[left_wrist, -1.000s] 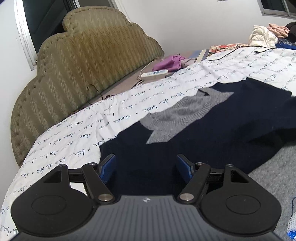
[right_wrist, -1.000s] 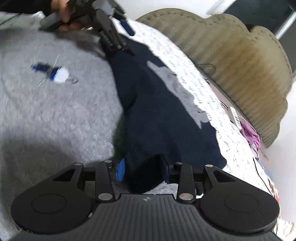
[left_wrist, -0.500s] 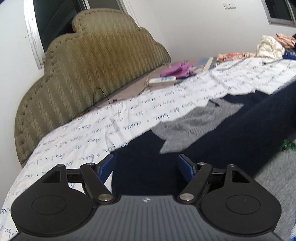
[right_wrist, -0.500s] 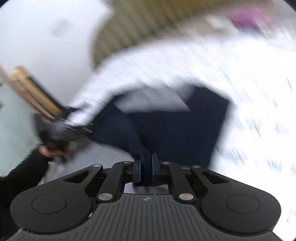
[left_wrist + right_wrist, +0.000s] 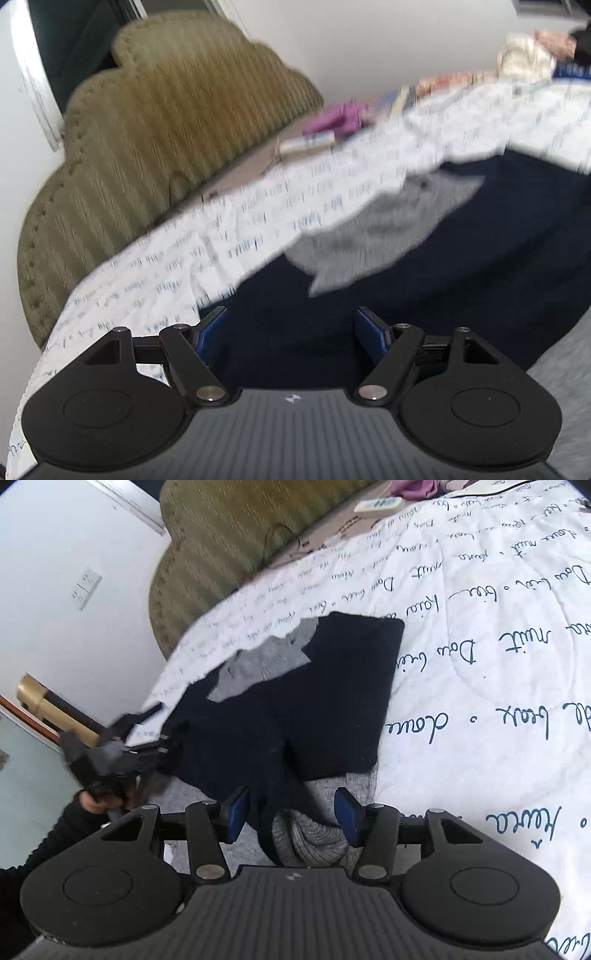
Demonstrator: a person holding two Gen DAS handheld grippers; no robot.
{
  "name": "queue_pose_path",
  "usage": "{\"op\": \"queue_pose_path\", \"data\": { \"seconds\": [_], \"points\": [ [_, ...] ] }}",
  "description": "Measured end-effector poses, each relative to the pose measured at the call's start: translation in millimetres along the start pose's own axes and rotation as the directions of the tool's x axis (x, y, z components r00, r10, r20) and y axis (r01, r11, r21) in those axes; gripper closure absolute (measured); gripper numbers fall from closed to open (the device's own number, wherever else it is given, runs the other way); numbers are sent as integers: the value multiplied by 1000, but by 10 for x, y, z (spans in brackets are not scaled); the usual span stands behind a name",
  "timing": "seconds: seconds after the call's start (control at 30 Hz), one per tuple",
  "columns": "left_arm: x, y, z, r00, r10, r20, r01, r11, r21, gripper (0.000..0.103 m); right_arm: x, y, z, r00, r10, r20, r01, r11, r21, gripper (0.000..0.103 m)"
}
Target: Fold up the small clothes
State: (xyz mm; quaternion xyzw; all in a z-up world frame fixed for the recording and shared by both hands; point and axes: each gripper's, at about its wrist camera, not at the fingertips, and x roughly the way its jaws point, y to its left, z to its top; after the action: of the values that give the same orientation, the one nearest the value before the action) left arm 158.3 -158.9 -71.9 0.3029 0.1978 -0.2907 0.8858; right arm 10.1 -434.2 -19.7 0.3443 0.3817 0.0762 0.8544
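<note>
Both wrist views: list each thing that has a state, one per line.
left gripper: open, navy cloth between its fingers.
right gripper: open, over bunched cloth.
navy sweater: partly folded on the quilt, grey patch up.
quilt: spread flat.
remote: lying by the headboard.

Likely bedroom, padded headboard [image 5: 155, 147], printed quilt [image 5: 498, 664]

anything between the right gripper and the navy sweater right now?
Nothing visible. The right gripper is open directly over the navy sweater, with navy and grey knit bunched between its blue fingers. The left gripper is at the sweater's far edge, off to the side.
</note>
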Motion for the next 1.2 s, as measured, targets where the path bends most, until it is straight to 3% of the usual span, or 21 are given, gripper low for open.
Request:
{"op": "queue_pose_path", "data": {
  "seconds": [0.13,0.27,0.3,0.33,0.43,0.53,0.57,0.63,0.67,0.73,0.83,0.93,1.03,1.1,1.2],
  "points": [
    [116,8,-35,1000,5,-16,-6,999,-35,26,7,9,-118,999,-30,16,30,999,-35,52],
    [145,21,-37,1000,10,-21,-11,999,-46,23,124,209,-151,990,-127,54,135,972,-194,71],
    [153,30,-44,1000,14,-21,-15,999,-52,22,142,226,-122,992,-116,56,125,973,-196,74],
    [156,40,-57,1000,19,-22,-20,998,-60,22,167,221,-87,994,-99,49,106,978,-179,84],
    [175,65,-61,999,28,-25,-30,997,-77,22,154,202,49,999,-4,34,6,997,-73,85],
    [187,72,-79,999,46,-23,-48,995,-86,21,-121,65,237,974,147,175,-160,985,67,90],
    [196,79,-86,999,49,-22,-51,994,-95,21,-114,-124,281,976,114,185,-141,980,143,88],
    [215,81,-98,998,62,-23,-64,992,-111,21,29,-559,285,995,-17,98,-16,947,322,87],
    [213,76,-100,998,66,-22,-68,992,-111,21,54,-658,248,995,-48,84,16,939,344,87],
    [209,67,-107,997,71,-17,-72,992,-105,21,22,-704,177,992,3,126,-48,932,358,83],
    [185,69,-91,997,81,-13,-82,992,-97,20,-37,-624,137,987,-4,162,-48,948,314,55],
    [4,82,-19,990,133,39,-129,986,-102,20,-201,-456,173,963,-129,235,62,960,272,54],
    [-144,113,102,988,129,86,-117,984,-131,20,-299,-48,188,913,-214,347,183,976,121,54],
    [-81,37,172,990,115,83,-108,991,-84,20,-148,215,198,923,-170,346,178,984,10,53],
    [227,-19,208,995,99,-1,-99,994,-48,20,281,405,220,961,-147,232,170,982,-84,50]
  ]
}}
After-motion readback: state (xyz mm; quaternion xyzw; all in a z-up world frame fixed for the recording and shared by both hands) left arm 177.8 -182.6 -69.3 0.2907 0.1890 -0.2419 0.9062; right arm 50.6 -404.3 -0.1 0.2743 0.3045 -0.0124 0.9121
